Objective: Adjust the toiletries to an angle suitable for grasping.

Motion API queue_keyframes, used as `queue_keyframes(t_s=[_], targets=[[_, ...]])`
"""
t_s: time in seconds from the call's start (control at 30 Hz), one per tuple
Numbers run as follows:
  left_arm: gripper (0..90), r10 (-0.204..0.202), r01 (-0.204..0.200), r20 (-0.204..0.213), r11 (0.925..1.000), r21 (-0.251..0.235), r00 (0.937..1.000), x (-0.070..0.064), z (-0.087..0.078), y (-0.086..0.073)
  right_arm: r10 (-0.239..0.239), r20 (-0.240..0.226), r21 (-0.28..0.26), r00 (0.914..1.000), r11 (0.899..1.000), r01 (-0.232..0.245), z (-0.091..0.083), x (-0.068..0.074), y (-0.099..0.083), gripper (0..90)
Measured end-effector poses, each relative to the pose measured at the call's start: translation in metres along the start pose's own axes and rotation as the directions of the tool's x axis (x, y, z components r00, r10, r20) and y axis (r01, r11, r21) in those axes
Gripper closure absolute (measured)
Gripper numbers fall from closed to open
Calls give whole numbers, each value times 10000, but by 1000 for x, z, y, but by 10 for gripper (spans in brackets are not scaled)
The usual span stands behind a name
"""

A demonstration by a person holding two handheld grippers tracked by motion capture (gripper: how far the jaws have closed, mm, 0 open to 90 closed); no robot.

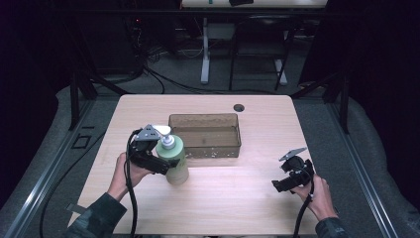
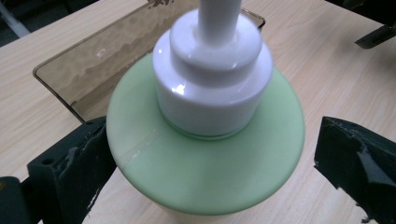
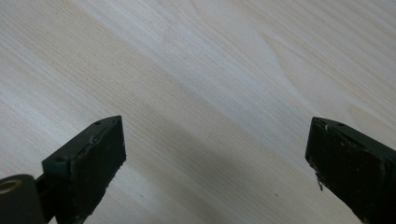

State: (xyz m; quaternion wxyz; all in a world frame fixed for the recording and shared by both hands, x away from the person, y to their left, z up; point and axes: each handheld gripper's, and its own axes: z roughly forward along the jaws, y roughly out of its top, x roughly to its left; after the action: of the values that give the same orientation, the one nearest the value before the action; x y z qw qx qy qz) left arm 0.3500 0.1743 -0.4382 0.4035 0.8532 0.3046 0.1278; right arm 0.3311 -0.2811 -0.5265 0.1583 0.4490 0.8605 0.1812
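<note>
No legible text — not on bottle [image 2: 205, 154], not on tray [image 1: 205, 135].

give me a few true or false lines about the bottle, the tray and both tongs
1. The pale green pump bottle with a white top stands upright on the wooden table. True.
2. The bottle is inside the brown see-through tray. False: it stands on the table beside the tray.
3. The left tongs straddle the bottle. True.
4. The right tongs hold a sponge. False: they are open, holding nothing.
</note>
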Motion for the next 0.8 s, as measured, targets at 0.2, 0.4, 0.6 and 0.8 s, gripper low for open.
queue_keyframes(t_s=[0.2, 0.4, 0.6, 0.8], targets=[[0, 269, -272, 225, 9995, 138, 9994, 4, -9, 4, 63, -76, -3, 10000, 10000, -63, 0, -1, 0, 44], [0, 605, -615, 356, 9977, 271, 9975, 9, -20, 16, -25, 8, -3, 10000, 10000, 25, -1, -1, 0, 44], [0, 1019, -1034, 417, 9940, 366, 9939, 14, -29, 28, -35, -3, -5, 10000, 10000, 35, -1, -1, 0, 44], [1, 1756, -1801, 583, 9802, 822, 9827, 18, -38, 48, 43, -107, 4, 9999, 10000, -43, 0, -1, 0, 45]])
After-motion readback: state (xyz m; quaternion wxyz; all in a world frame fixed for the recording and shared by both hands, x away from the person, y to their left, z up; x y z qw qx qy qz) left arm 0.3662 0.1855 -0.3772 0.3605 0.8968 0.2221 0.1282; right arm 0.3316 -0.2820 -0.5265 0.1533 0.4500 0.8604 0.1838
